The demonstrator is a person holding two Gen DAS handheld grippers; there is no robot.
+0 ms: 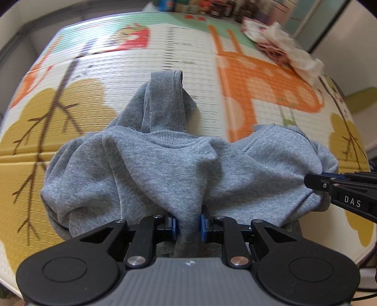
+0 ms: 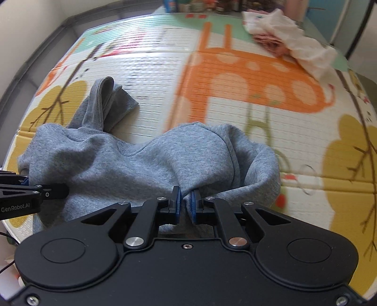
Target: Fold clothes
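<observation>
A grey sweatshirt [image 1: 165, 164] lies bunched on the patterned play mat [image 1: 179, 58], one ribbed sleeve cuff [image 1: 165, 94] pointing away. My left gripper [image 1: 188, 227] is shut on a fold of its near edge, blue pads pinching the cloth. The right gripper [image 1: 315, 186] enters the left wrist view from the right, clamped on the garment's right side. In the right wrist view my right gripper [image 2: 186, 203] is shut on a pinch of the grey sweatshirt [image 2: 146, 164], and the left gripper [image 2: 56, 190] bites the cloth at the left edge.
A crumpled pile of white and pink clothes [image 1: 282, 44] [image 2: 294, 40] sits at the mat's far right corner. Bottles and jars [image 1: 212, 7] line the back edge. The mat's near and right edges drop off close to the grippers.
</observation>
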